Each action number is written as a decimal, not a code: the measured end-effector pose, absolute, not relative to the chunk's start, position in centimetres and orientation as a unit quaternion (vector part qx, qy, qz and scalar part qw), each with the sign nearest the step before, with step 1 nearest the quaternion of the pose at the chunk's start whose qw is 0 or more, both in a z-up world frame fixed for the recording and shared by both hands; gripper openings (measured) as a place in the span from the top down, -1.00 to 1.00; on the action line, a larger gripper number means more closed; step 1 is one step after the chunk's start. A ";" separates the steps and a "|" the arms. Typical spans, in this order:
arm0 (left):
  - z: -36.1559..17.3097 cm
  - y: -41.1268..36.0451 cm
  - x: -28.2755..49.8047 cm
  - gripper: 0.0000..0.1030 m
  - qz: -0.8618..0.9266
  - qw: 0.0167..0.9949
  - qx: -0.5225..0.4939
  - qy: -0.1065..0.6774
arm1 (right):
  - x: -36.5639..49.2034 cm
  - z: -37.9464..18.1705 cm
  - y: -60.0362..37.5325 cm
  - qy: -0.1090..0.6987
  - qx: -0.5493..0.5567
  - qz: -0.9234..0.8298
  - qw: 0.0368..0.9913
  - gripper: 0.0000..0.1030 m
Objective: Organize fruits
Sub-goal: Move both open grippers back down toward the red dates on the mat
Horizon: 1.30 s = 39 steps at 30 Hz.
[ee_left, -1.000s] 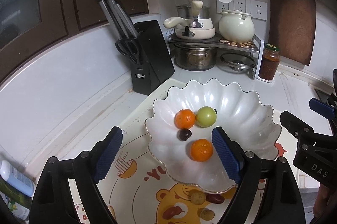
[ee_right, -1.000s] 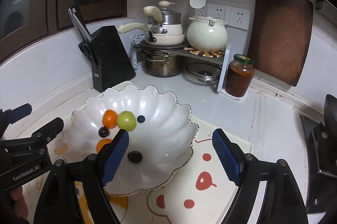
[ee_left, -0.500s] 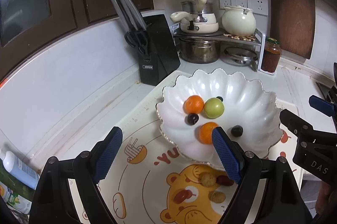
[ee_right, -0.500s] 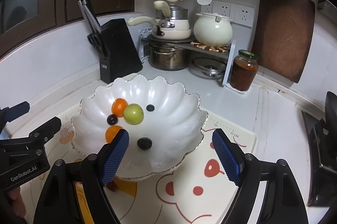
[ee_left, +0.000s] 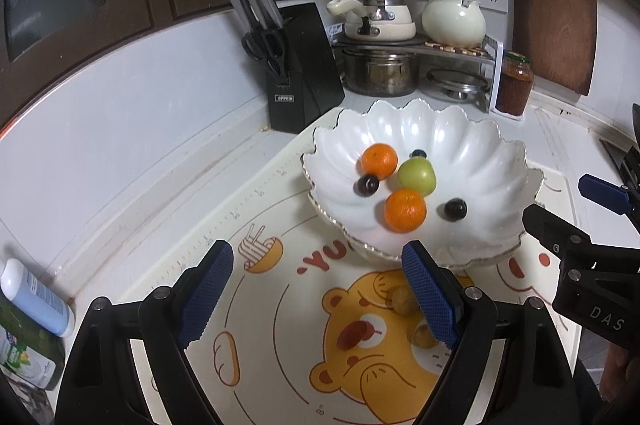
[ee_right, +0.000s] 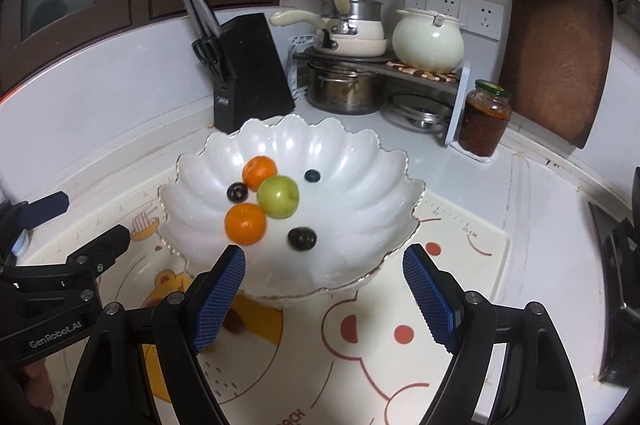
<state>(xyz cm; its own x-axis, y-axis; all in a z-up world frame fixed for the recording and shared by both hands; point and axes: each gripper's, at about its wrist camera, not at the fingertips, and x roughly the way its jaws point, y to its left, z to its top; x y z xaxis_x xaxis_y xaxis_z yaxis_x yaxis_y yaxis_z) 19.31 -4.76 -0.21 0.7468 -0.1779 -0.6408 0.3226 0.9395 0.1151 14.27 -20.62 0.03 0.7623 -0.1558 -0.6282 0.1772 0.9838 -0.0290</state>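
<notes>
A white scalloped bowl (ee_left: 480, 145) (ee_right: 360, 161) stands on a cartoon bear mat (ee_left: 280, 305). It holds two oranges (ee_left: 405, 210) (ee_left: 379, 160), a green fruit (ee_left: 417, 177), two dark plums (ee_left: 455, 209) (ee_left: 368, 184) and a blueberry (ee_left: 418, 154). Loose small fruits lie on the mat in front of the bowl: two brownish ones (ee_left: 401, 299) (ee_left: 421, 335) and a red one (ee_left: 354, 333). My left gripper (ee_left: 318, 299) is open and empty above the mat, short of the bowl. My right gripper (ee_right: 324, 299) is open and empty at the bowl's near rim.
A black knife block (ee_left: 302, 65) stands behind the bowl to the left. A rack with pots (ee_left: 380, 69), a cream kettle (ee_left: 454, 19) and a sauce jar (ee_left: 515, 85) lines the back wall. A cutting board (ee_left: 554, 13) leans at the right. Bottles (ee_left: 36, 301) stand at the far left.
Both grippers have pulled back from the bowl, so it looks smaller and farther. Loose fruits on the mat have come into the left wrist view. Both jaws stay open.
</notes>
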 end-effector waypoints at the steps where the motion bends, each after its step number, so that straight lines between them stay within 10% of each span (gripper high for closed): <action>1: -0.4 -4.7 19.1 -0.68 -0.134 0.928 0.111 0.330 | 14.2 -0.2 -20.5 0.334 0.013 -0.084 0.939 -0.58; 39: -7.2 -4.4 19.0 -0.26 -0.176 0.885 0.144 0.406 | 15.8 -7.0 -16.8 0.418 -0.029 0.070 0.905 0.10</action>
<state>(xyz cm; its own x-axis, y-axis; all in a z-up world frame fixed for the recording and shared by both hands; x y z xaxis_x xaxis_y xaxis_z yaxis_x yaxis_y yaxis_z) 18.96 -4.37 -7.21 0.6085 -0.1942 -0.7694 0.4280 0.8968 0.1121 15.84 -16.82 -7.04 0.6403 0.1034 -0.7611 -0.1517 0.9884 0.0067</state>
